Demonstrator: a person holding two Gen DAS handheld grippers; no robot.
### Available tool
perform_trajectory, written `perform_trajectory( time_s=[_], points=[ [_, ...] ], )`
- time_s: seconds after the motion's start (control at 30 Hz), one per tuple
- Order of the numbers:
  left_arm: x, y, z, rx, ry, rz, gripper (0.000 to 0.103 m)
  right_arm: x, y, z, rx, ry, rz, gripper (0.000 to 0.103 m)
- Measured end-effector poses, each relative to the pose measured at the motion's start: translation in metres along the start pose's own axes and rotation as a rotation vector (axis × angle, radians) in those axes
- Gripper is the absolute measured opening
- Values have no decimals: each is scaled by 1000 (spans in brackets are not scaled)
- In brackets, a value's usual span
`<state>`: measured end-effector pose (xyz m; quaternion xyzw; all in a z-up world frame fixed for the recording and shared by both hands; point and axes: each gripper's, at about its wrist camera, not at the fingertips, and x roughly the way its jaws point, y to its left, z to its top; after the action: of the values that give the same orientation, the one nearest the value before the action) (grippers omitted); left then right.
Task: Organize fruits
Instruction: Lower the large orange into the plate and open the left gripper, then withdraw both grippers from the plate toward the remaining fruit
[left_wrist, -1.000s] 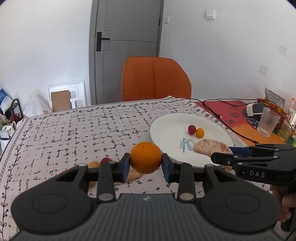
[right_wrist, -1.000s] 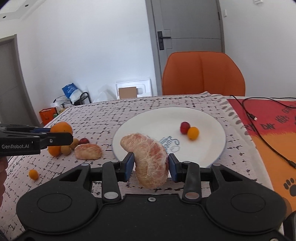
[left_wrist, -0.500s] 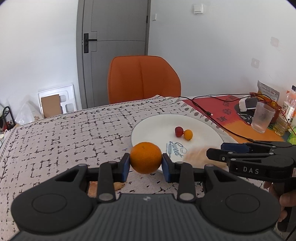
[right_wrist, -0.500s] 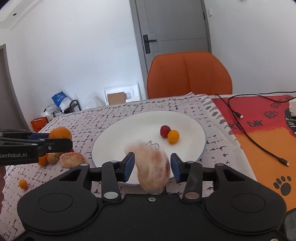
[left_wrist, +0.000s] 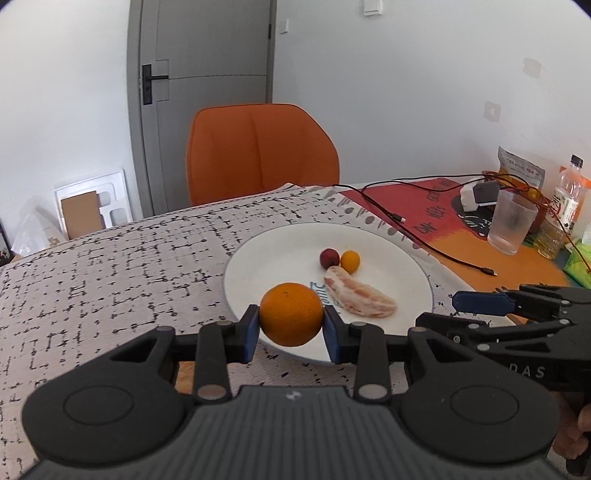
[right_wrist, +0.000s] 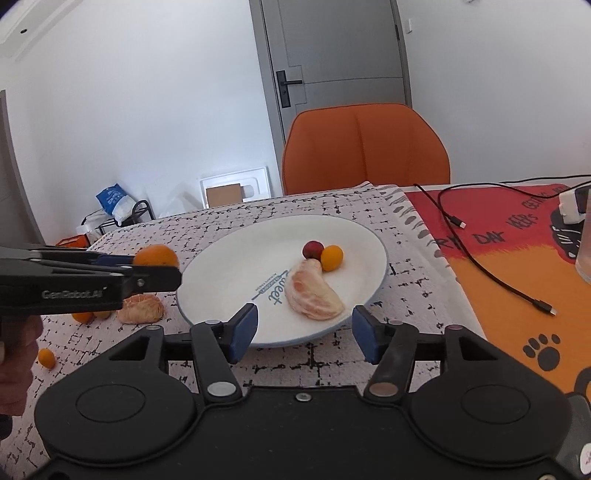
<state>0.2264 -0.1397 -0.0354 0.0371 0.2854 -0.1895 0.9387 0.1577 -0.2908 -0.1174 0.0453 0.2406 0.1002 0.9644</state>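
The white plate (right_wrist: 229, 266) sits on the patterned tablecloth (left_wrist: 110, 266), and my right gripper (right_wrist: 303, 332) hangs over its near rim with its jaws spread wide and nothing between them. My left gripper (left_wrist: 291, 328) is clamped on an orange (left_wrist: 291, 314) at the plate's near-left edge. On the plate lie a peeled pomelo segment (right_wrist: 312, 293), then a red fruit (right_wrist: 312, 250) and a small orange fruit (right_wrist: 331, 257), all touching.

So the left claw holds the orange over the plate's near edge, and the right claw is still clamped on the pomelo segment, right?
Not quite. The right claw is open and empty: the right wrist view shows the pomelo segment lying on the plate, beside the small red fruit. The left claw does hold the orange over the plate's near edge.
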Motion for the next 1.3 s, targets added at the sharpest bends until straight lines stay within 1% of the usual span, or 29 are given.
perform_trajectory(
  time_s=[0.2, 0.3, 0.33, 0.43, 0.5, 0.57, 0.6, 0.67, 0.73, 0.83, 0.9, 0.97, 1.03, 1.1, 1.17, 1.2, 1.3],
  points=[
    [7, -6, 7, 31, 3, -14, 35, -4, -5, -3, 17, 1, -17, 58],
    [3, -8, 13, 37, -18, 1, 36, -5, -5, -3, 20, 2, -17, 59],
    [1, -8, 14, 43, -28, 9, 38, -5, -4, -3, 19, 1, -16, 59],
    [-2, -6, 13, 52, -27, 8, 39, -5, -2, -3, 19, -3, -8, 62],
    [-4, -3, 11, 44, -16, 15, 43, -5, 0, -3, 18, -2, -1, 64],
    [-5, -1, 9, 40, -8, 24, 51, -3, 2, -3, 15, -1, 2, 65],
    [-7, 1, 8, 38, -8, 27, 53, -3, 3, -3, 15, -1, 5, 66],
    [-11, 4, 6, 33, -12, 31, 60, -3, 5, -3, 14, -2, 12, 67],
    [-15, 8, 4, 19, -19, 40, 63, -3, 7, -3, 12, -2, 17, 69],
    [-21, 14, 3, 1, -24, 55, 66, -4, 10, -3, 11, -2, 21, 71],
    [-25, 19, 2, -11, -26, 67, 71, -4, 12, -2, 13, -3, 26, 76],
    [-30, 23, 0, -24, -32, 75, 78, -5, 14, -2, 10, -6, 31, 80],
    [-36, 27, -2, -34, -38, 84, 82, -6, 17, -1, 6, -9, 38, 85],
    [-41, 31, -4, -39, -45, 103, 85, -7, 19, -1, 8, -10, 44, 95],
    [-45, 34, -5, -50, -49, 124, 90, -8, 21, -1, 18, -11, 50, 101],
    [-47, 36, -6, -59, -50, 132, 91, -8, 21, -1, 28, -14, 56, 103],
    [-55, 44, -9, -90, -66, 157, 96, -9, 23, 0, 44, -10, 61, 103]
  ],
)
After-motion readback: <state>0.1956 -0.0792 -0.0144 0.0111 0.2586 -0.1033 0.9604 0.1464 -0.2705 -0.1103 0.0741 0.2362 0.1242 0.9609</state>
